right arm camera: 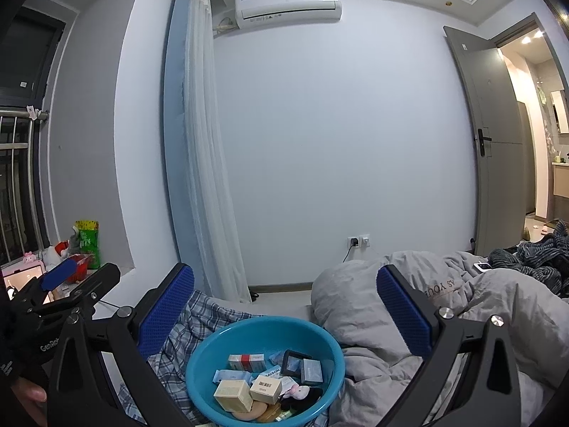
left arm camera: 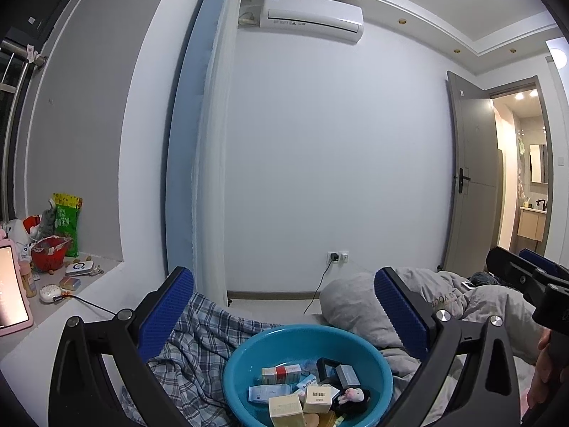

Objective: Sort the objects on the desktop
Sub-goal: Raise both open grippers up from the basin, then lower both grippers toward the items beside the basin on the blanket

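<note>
At the far left, a window ledge (left arm camera: 71, 295) carries clutter — a red basket (left arm camera: 48, 254), a green bag (left arm camera: 67, 220), a small white case (left arm camera: 80, 268); whether any of it belongs to the sort I cannot tell. Moving right, a plaid blanket (left arm camera: 202, 327) lies rumpled on the bed, and on it sits the blue basin (left arm camera: 245, 352), already holding the task's things: small boxes (right arm camera: 265, 389), a flat packet (right arm camera: 231, 377), a dark compact (right arm camera: 293, 357) and a little pink plush toy (right arm camera: 297, 391), all heaped together. Both tools hang above and behind the basin, pointed at the far wall rather than down; the left gripper (left arm camera: 284, 306) has its jaws spread wide with nothing between them, and the right gripper (right arm camera: 284, 302) is likewise released and empty. Right of the basin lies a grey duvet (right arm camera: 480, 306) with a phone (right arm camera: 482, 266) on it. Judging from this, the step in hand is a first approach to the basin; to do it well, tip one tool down until the contents sit between its pads, choose a box lying on top and clear of its neighbours, and close across its narrow faces — the plush toy and the packet are soft and may slip; the basin rests on bedding, so press lightly lest it tilt.
</note>
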Demonstrator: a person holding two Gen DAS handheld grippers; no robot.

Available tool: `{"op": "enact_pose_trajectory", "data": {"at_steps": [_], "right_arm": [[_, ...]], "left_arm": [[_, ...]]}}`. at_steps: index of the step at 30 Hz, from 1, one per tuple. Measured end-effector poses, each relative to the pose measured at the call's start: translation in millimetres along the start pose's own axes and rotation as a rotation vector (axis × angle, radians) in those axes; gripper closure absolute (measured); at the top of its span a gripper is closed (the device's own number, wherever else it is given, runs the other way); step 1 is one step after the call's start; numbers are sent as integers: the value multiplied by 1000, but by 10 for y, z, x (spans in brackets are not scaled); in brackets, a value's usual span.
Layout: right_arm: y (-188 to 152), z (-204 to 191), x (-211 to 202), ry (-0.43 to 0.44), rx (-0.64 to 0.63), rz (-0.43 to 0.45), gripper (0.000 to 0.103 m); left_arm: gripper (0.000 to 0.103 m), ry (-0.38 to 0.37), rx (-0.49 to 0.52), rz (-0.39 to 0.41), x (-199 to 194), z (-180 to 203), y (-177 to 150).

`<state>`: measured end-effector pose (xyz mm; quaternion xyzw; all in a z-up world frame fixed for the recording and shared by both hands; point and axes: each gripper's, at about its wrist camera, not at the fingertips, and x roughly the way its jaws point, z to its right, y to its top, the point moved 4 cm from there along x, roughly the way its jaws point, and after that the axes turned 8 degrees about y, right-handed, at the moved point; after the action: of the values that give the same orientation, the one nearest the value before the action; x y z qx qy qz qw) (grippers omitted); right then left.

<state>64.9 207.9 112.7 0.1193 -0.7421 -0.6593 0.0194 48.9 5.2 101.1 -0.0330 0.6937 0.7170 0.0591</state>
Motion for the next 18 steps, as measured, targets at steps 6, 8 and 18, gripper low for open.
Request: {"op": "enact_pose_trajectory", "data": {"at_steps": [6,8,18], "right_arm": [[-64,35,108,-9,11,-37,1],[-96,52,146,-10,16,-53,1],[-248,120,262,-19,43,-137,1]], "left_arm": [[0,7,4,-56,160,-5,-74],[0,22,7,-80,220,-8,-90],[0,28,23,-184,256,-36,-305]]}}
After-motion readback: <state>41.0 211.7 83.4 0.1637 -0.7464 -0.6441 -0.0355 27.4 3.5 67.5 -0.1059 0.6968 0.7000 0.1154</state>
